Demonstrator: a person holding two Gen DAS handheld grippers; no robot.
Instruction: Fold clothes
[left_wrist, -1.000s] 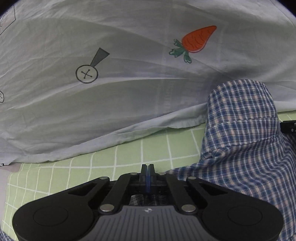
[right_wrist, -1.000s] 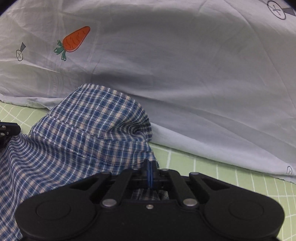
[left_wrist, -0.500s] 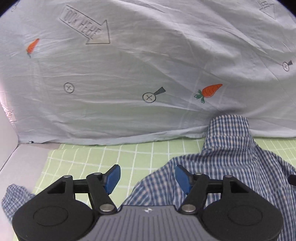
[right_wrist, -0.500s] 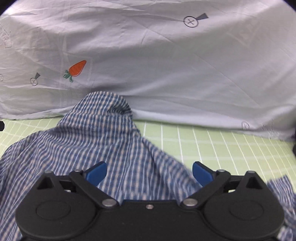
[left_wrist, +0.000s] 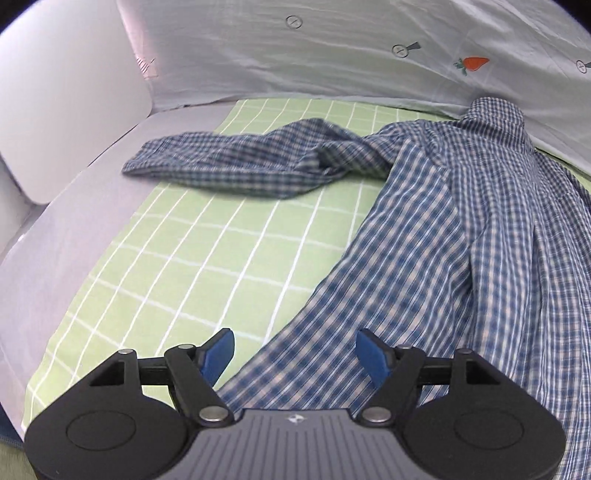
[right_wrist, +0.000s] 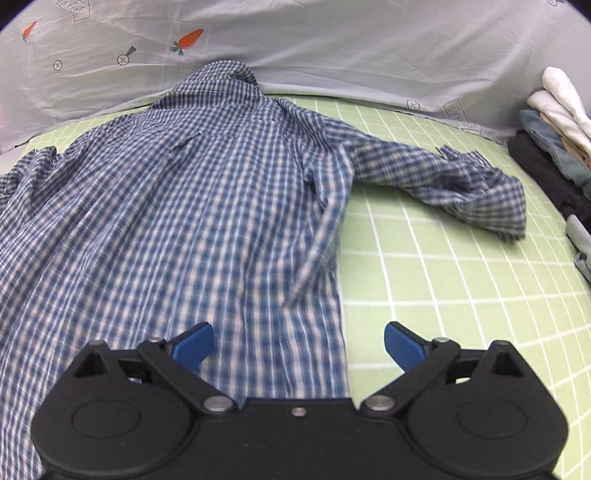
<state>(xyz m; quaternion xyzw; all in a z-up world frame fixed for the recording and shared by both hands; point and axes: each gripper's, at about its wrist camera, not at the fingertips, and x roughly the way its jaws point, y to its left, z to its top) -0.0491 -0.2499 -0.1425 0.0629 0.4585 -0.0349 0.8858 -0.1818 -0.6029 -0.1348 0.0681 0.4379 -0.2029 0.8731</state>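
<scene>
The blue checked shirt (right_wrist: 192, 206) lies spread back-up on the green grid sheet (left_wrist: 207, 258), collar against the pale printed cloth (right_wrist: 332, 48), both sleeves flung outward. The left gripper (left_wrist: 295, 349) and right gripper (right_wrist: 299, 343) hover above its lower edges with jaws spread, holding nothing. The laying-out step looks finished; folding proper seems next, which probably calls for pinching the rumpled right sleeve (right_wrist: 461, 184) or left sleeve (left_wrist: 229, 166) and carrying it across the back.
</scene>
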